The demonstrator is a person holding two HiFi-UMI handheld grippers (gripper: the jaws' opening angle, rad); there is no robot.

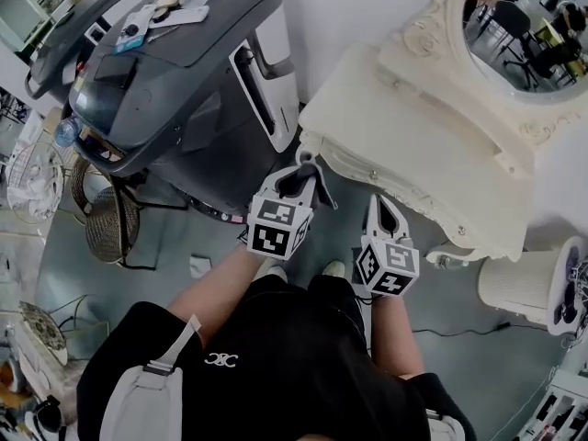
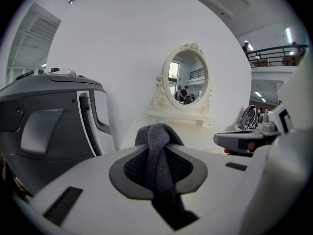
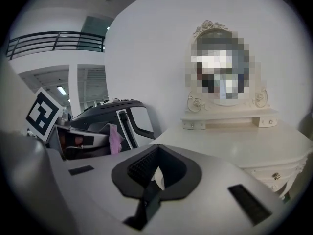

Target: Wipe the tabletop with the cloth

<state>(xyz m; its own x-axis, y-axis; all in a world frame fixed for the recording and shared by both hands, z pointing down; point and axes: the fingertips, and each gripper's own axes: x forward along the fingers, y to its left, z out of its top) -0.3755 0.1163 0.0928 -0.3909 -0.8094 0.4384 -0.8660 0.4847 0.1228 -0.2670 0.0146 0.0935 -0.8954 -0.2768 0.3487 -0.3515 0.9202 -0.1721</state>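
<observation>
The cream vanity tabletop (image 1: pixel 404 127) stands in front of me, below an oval mirror (image 1: pixel 524 26). My left gripper (image 1: pixel 308 168) hovers at the table's near left corner, shut on a dark grey cloth (image 1: pixel 299 184). In the left gripper view the cloth (image 2: pixel 157 151) bulges out between the jaws of the left gripper (image 2: pixel 159 131), with the tabletop (image 2: pixel 195 141) just ahead. My right gripper (image 1: pixel 378 205) hangs over the floor short of the table's front edge. In its own view the right gripper (image 3: pixel 155 173) is shut and holds nothing; the tabletop (image 3: pixel 234 141) lies ahead.
A large dark grey machine (image 1: pixel 175 72) stands close on the left of the table. A white round stool (image 1: pixel 514 288) sits at the right. Wire baskets (image 1: pixel 106 219) and a fan (image 1: pixel 32 182) stand on the floor at the left. A cable (image 1: pixel 469 331) runs across the floor.
</observation>
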